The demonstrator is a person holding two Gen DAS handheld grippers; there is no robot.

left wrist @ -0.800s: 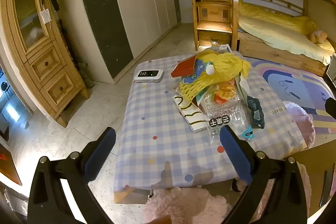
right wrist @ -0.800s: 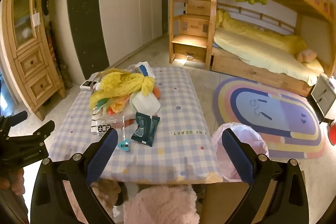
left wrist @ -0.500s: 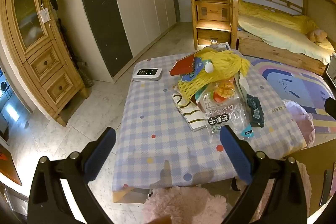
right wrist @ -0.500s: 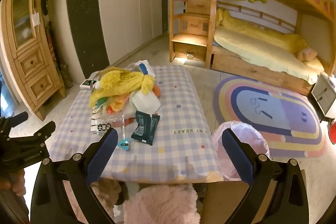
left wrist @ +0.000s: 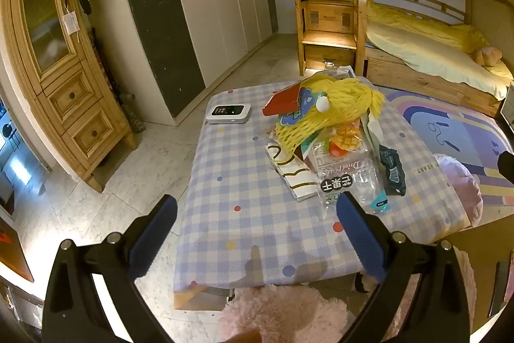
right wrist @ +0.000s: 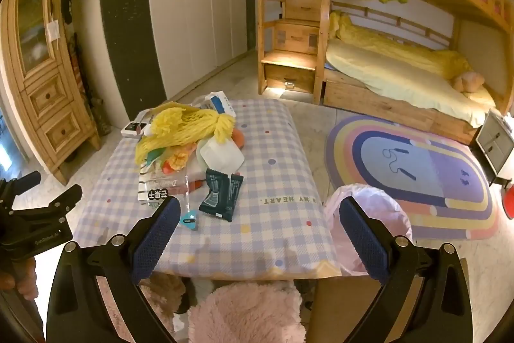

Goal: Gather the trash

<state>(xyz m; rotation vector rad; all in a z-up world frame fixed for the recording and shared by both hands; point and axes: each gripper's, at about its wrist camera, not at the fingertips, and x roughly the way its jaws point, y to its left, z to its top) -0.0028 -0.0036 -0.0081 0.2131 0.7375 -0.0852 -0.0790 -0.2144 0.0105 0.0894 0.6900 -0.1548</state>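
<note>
A heap of trash lies on the low checked table (left wrist: 244, 188) (right wrist: 276, 182): a yellow foam net (left wrist: 334, 105) (right wrist: 183, 124), a clear snack bag (left wrist: 347, 172) (right wrist: 160, 182), a dark wrapper (left wrist: 392, 169) (right wrist: 221, 192), a white striped packet (left wrist: 295, 179) and a red card (left wrist: 282, 100). A bin with a pink liner (right wrist: 369, 214) (left wrist: 459, 182) stands by the table's right side. My left gripper (left wrist: 253, 227) hangs open above the table's near edge, nothing between its fingers. My right gripper (right wrist: 257, 227) is open too, over the near right of the table.
A white device (left wrist: 228, 113) lies at the table's far left corner. A pink fluffy stool (right wrist: 244, 311) sits below the near edge. A wooden cabinet (left wrist: 64, 79) stands left, a bunk bed (right wrist: 401, 69) and a rainbow rug (right wrist: 411, 169) right. A hand (right wrist: 16, 278) holds the left tool.
Both views have shifted only slightly; the trash heap sits a touch lower and closer in the left wrist view. Both grippers stay open and empty.
</note>
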